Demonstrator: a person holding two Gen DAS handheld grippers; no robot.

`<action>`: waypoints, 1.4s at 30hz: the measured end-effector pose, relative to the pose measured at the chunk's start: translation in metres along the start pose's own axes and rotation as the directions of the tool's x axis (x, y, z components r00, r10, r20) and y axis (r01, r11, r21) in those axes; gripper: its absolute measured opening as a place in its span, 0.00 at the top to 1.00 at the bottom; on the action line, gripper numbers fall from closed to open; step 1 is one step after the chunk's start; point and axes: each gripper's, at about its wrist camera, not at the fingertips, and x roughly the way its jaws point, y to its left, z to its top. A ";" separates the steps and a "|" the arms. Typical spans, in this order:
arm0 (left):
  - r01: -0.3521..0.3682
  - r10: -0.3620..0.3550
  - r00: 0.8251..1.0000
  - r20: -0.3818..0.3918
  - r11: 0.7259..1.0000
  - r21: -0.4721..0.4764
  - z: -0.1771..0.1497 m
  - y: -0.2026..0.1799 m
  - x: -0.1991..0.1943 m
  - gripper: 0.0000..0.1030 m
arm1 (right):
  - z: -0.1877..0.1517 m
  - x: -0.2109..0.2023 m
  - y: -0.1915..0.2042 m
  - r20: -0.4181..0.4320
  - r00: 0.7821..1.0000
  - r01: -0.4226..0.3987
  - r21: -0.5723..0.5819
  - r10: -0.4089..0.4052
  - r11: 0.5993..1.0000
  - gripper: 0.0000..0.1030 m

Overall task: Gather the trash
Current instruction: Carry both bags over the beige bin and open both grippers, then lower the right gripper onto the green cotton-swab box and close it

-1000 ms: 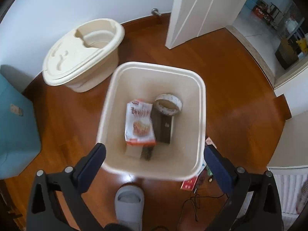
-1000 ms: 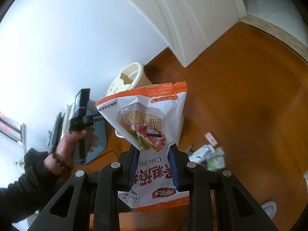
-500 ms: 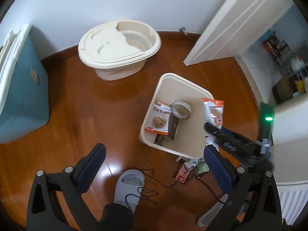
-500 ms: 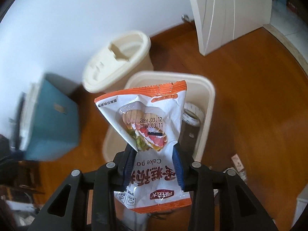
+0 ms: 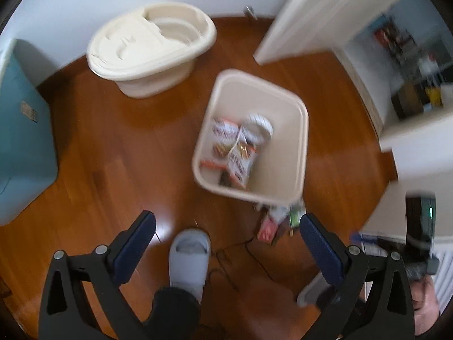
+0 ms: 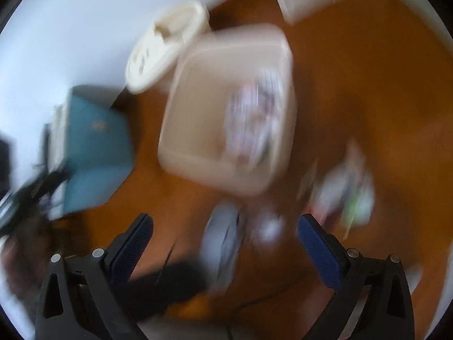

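Note:
A cream square bin (image 5: 294,153) (image 6: 181,130) stands on the wood floor. Inside it lie two orange-and-white snack bags (image 5: 240,158) and a roll of tape (image 5: 262,124); the right wrist view shows these as a blur (image 6: 252,124). Loose wrappers (image 5: 279,219) (image 6: 345,195) lie on the floor by the bin's near right corner. My left gripper (image 5: 226,243) hangs open above the floor, short of the bin, with nothing between its fingers. My right gripper (image 6: 225,242) has its jaws opening wide and empty, above the floor near the bin.
A cream oval tub with a lid (image 5: 150,48) stands by the wall. A teal box (image 5: 19,130) is at the left. A person's grey slipper (image 5: 189,257) and a thin black cable (image 5: 240,249) lie on the floor. A white door (image 5: 320,8) stands open at the back right.
The right gripper has let go of the snack bag, which now lies in the bin, and its jaws have opened wide as it swung down. The left gripper has drawn back from the bin.

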 end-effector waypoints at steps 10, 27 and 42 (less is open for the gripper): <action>0.019 -0.011 0.999 -0.047 0.986 0.165 -0.035 -0.106 0.064 0.00 | -0.074 0.009 -0.180 -0.046 0.924 0.382 0.070 -0.380 0.921 0.00; -0.046 0.046 0.999 0.008 0.949 0.312 -0.024 -0.166 0.083 0.00 | -0.051 0.156 -0.351 0.185 0.975 -0.096 0.850 -0.122 0.519 0.00; -0.075 0.085 0.996 -0.028 0.967 0.245 -0.026 -0.140 0.101 0.00 | -0.048 0.187 -0.349 0.124 0.971 -0.014 0.882 -0.203 0.472 0.19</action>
